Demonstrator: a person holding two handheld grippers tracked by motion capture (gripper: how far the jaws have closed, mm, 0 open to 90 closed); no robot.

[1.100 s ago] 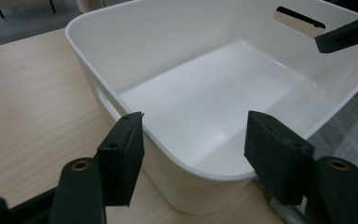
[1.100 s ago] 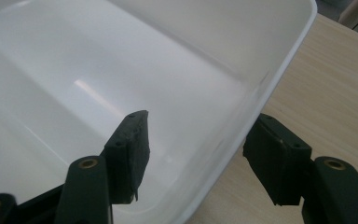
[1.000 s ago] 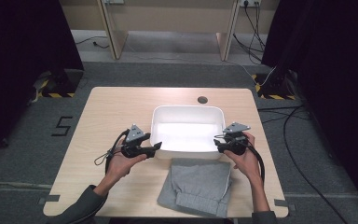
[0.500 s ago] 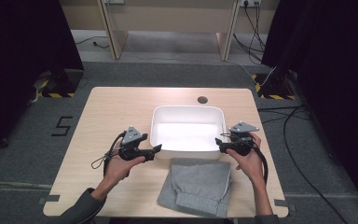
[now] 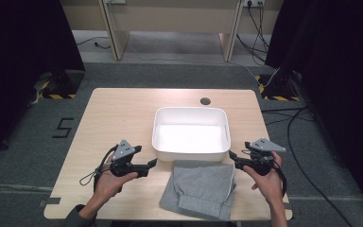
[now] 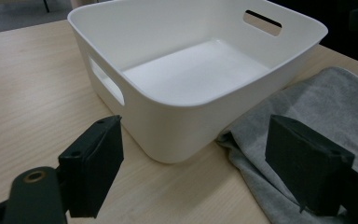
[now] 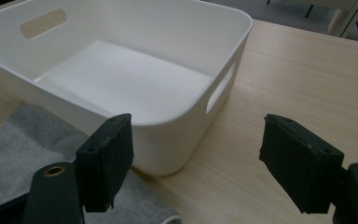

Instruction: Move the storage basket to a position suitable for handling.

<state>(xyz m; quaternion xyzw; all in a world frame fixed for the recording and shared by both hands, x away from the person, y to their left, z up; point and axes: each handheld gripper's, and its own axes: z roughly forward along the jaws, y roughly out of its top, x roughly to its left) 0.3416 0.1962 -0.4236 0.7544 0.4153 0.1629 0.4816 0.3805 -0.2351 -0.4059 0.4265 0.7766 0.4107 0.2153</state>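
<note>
A white plastic bin [image 5: 191,151] with handle slots stands empty in the middle of the table. Folded grey clothing [image 5: 201,189] lies just in front of it, touching its near wall. My left gripper [image 5: 152,163] is held left of the bin's near left corner. Its jaws have just been opening and stand open, with nothing between them. My right gripper [image 5: 232,155] hovers off the near right corner, also just opened and empty. The left gripper view has the left gripper [image 6: 198,161], the bin [image 6: 186,116] and the clothing [image 6: 317,102]. The right gripper view has the right gripper [image 7: 200,161], the bin [image 7: 168,140] and the clothing [image 7: 23,135].
The wooden table [image 5: 118,118] has bare room left of the bin and a narrower strip to its right. A round dark cable hole [image 5: 205,100] sits behind the bin. Cables [image 5: 307,156] run over the floor to the right of the table.
Both grippers have drawn outward and back from the bin's near corners, and their jaws have spread. The bin and the grey clothing lie where they were.
</note>
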